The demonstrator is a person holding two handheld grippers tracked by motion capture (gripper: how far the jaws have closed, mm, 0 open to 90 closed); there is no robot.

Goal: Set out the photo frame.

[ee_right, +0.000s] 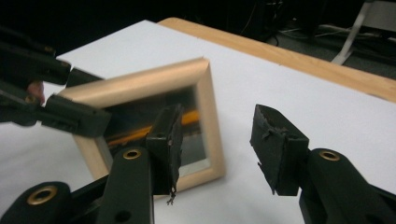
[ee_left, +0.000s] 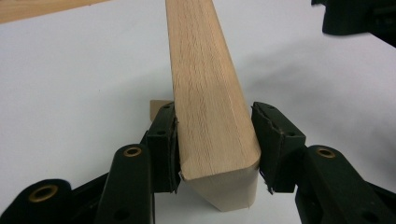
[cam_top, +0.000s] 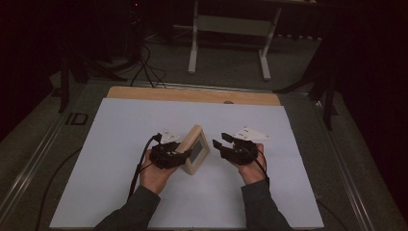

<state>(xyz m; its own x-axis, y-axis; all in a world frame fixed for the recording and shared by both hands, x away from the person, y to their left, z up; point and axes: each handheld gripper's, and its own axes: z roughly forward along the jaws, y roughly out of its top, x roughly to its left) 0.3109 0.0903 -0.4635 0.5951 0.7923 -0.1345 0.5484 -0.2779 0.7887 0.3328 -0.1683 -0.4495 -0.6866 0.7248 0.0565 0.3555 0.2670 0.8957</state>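
On the white sheet (cam_top: 120, 159) covering the wooden table (cam_top: 192, 94), I am holding a small wooden picture frame (cam_top: 195, 149) upright on its lower edge, near the middle of the sheet. I am gripping it with my left gripper (cam_top: 185, 155), whose jaws are pressing on the frame's near side rail from both faces. In the left gripper view the frame (ee_left: 205, 93) is rising between the two pads, its rounded corner sitting just in front of them, and the left gripper (ee_left: 215, 140) is clamping the light, grained wood. My right gripper (cam_top: 222, 140) is hovering just beside the frame's glazed face, its jaws standing apart with nothing between them. In the right gripper view the frame (ee_right: 205, 102) is facing me, its dark glass showing an orange streak, and the right gripper (ee_right: 217, 140) is standing apart from the wood, while the left gripper (ee_right: 65, 100) is pinching the far rail. Both my hands are coming in from the near edge, sleeves resting low over the sheet.
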